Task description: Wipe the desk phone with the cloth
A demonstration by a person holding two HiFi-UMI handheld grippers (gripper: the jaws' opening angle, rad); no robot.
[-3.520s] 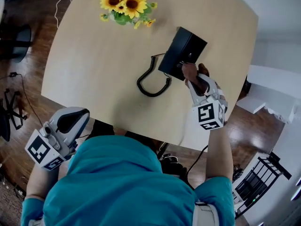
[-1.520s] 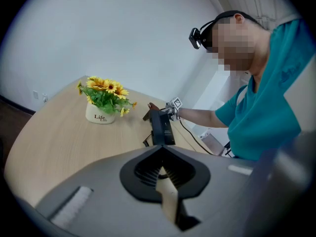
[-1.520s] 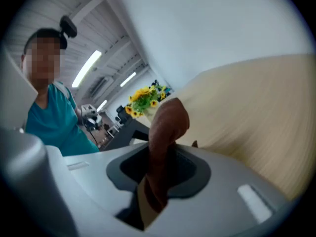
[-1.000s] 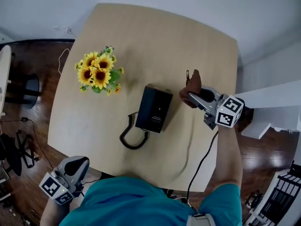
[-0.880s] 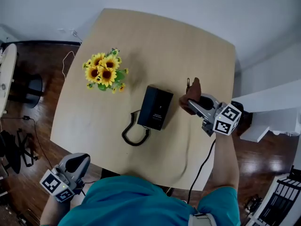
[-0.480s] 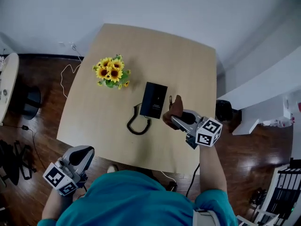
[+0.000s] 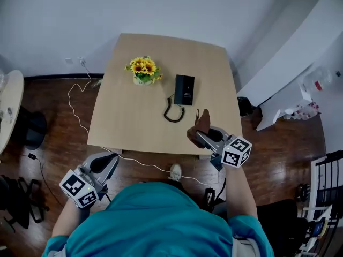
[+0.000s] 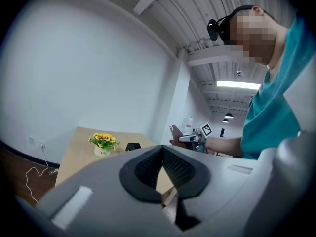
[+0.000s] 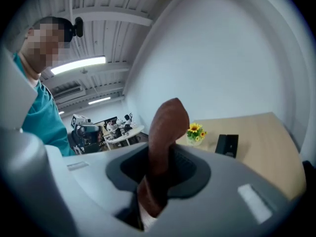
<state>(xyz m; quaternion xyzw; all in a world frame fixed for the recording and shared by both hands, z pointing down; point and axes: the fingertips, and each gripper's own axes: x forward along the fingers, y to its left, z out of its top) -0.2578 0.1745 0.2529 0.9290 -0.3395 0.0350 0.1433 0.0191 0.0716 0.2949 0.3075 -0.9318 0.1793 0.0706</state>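
1. Surface. A light wooden table (image 7: 134,116) with rounded corners stands against a pale wall (image 7: 161,9). On it are a pot of yellow flowers (image 7: 142,68), the black desk phone (image 7: 184,89) just to their right, and the phone's coiled cord (image 7: 172,108), which curls toward the near edge.
2. Room. The floor (image 7: 53,122) is dark wood. A white cable (image 7: 75,98) runs along it from the wall and passes in front of the table.
3. Right gripper (image 7: 201,135). Its jaws are clamped on a brown cloth (image 7: 202,125), which stands up between them. In the head view it sits over the table's near right part, well apart from the phone. The right gripper view confirms the grip on the cloth (image 9: 165,132), with the phone (image 9: 227,144) far beyond it.
4. Left gripper (image 7: 110,162). It is held low at the person's left, off the table. Its own view shows the jaws together with nothing between them (image 8: 163,154).
5. Change. 3.5 s ago the cloth was at the phone's near edge. It has since drawn away from the phone, and the head view now takes in the whole table and much more of the floor. The phone, cord and flowers keep their arrangement. The left gripper stays low and shut.
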